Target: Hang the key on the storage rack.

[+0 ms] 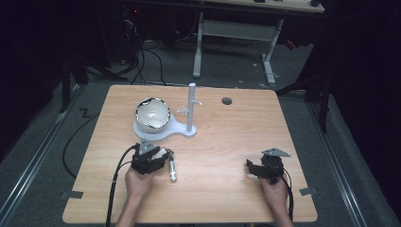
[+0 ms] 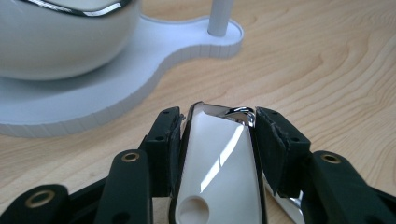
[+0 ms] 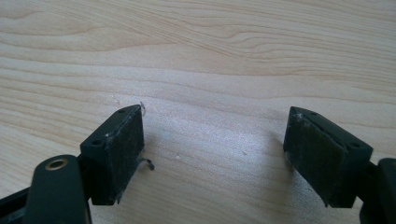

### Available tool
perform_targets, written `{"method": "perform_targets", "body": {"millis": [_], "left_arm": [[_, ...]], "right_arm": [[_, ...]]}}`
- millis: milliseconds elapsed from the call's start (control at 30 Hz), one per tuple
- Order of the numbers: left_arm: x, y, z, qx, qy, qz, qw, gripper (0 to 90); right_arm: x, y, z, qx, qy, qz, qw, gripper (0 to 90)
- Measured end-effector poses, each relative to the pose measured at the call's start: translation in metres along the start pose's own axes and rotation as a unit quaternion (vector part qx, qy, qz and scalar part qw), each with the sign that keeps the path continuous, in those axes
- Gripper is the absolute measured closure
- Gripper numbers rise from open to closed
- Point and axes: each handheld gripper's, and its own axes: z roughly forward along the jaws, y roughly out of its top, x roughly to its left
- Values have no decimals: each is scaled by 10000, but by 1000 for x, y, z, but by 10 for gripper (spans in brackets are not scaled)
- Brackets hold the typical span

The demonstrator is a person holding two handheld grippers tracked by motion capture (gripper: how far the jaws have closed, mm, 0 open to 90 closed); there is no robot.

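left hand-held gripper clamps the white chrome-edged piece, grasp done; stand at twelve o'clock awaits; right hand-held gripper gapes wide, empty.

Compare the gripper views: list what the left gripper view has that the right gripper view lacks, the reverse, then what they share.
Left gripper view: the left tongs are shut on a glossy white chrome-edged piece with a round hole. Beyond them a white bowl sits on a flat white stand with an upright post.
Right gripper view: the right tongs are open, with nothing between the pads, over bare wood.
Shared: the light wooden table and black tongs rising from the bottom.
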Motion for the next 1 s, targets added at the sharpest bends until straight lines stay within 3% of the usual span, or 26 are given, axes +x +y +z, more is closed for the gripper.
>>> {"method": "perform_targets", "body": {"millis": [200,500,667,1000], "left_arm": [[-1,8,-11,-137,-60,-3,9999,525],[-7,35,-27,-475,-271,55,9985,526],[-12,50,-33,-578,-160,227,9979,525],[-15,77,-34,-714,-228,308,9967,526]], "right_arm": [[0,0,0,1,0,0,10000,204],[0,0,0,1,5,-5,10000,204],[0,0,0,0,5,-5,10000,203],[0,0,0,0,6,-3,10000,203]]}}
